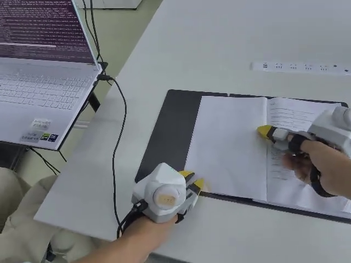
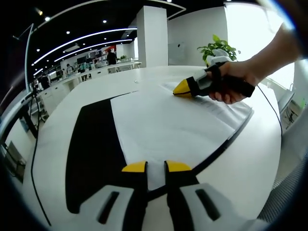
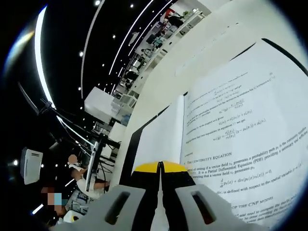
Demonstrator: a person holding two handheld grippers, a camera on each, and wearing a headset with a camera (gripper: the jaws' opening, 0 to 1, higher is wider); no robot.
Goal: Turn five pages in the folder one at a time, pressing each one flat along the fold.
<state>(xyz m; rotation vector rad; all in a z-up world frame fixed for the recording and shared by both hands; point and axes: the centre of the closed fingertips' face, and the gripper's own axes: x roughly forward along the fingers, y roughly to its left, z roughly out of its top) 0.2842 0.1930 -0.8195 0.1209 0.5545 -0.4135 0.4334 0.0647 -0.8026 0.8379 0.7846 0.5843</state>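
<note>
Black open folder (image 1: 170, 131): right tongs (image 1: 264, 131), clenched empty, press blank white page (image 1: 230, 148) at fold; left tongs (image 1: 192, 183), slightly parted, rest on its edge. Turn count indeterminable.

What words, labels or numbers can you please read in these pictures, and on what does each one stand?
"CONTINUITY EQUATION": a heading on the printed page, in the right gripper view.
"Partial Differential Equation (PDE)": in the body line just under that heading.
The formulas and other lines on that page: too small to read with confidence.
The laptop screen: rows of text, too small to read.
The stickers on the laptop: blurred, unreadable.
</note>
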